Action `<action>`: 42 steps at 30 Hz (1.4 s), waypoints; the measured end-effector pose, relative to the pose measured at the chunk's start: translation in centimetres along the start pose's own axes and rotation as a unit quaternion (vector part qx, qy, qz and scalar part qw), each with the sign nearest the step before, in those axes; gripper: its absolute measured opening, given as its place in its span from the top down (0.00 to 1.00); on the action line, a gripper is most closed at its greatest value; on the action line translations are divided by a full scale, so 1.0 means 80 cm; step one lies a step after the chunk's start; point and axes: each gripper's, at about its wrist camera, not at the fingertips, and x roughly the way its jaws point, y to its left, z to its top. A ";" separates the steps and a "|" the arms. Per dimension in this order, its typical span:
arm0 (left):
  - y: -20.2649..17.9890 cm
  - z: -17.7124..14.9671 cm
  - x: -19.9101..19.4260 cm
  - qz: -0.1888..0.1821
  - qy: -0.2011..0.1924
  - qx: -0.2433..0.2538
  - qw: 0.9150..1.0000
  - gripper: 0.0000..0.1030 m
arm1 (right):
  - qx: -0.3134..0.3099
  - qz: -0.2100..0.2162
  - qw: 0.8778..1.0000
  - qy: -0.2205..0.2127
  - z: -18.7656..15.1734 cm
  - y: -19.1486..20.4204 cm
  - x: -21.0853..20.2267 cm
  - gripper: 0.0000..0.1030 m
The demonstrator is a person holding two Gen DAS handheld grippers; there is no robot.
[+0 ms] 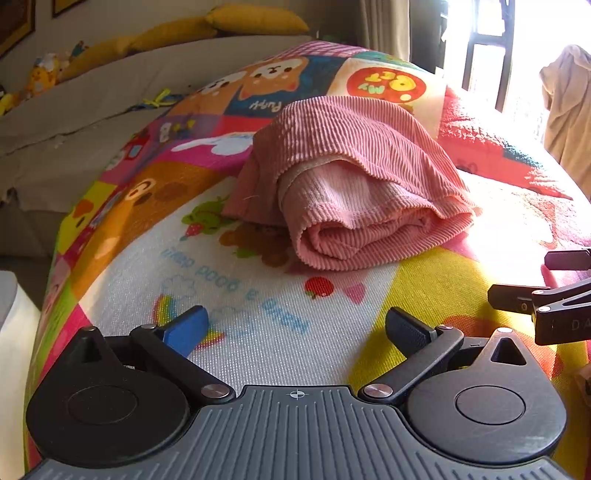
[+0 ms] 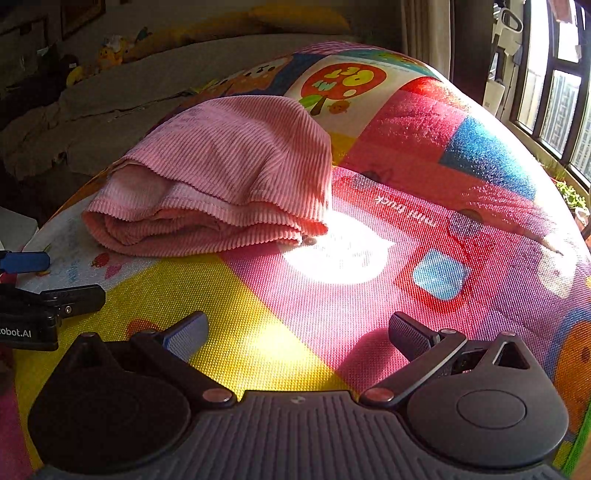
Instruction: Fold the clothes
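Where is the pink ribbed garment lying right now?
The pink ribbed garment lies folded on the colourful cartoon mat, ahead of both open grippers and touching neither. It sits centre-right in the left wrist view and centre-left in the right wrist view.

Cartoon-print play mat (image 1: 258,350), yellow cushions (image 1: 255,18), sunlit window (image 2: 554,92).

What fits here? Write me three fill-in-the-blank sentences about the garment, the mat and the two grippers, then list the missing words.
1. The folded ribbed garment is ____ in colour.
2. It lies on a colourful cartoon-printed ____, near the bare yellow patch.
3. The left gripper and the right gripper both have their jaws ____, with nothing between them.

Missing words: pink; mat; open
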 end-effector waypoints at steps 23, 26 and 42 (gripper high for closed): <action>0.001 0.000 0.000 -0.002 -0.004 -0.002 1.000 0.00 | -0.002 0.004 1.000 -0.003 -0.003 -0.013 -0.003 0.00; 0.000 0.000 0.001 -0.001 -0.004 -0.001 1.000 0.00 | -0.004 0.006 1.000 -0.003 -0.004 -0.015 -0.004 0.00; -0.002 0.000 0.001 0.002 -0.003 -0.002 1.000 0.00 | 0.001 -0.002 1.000 -0.001 -0.002 -0.003 -0.003 0.00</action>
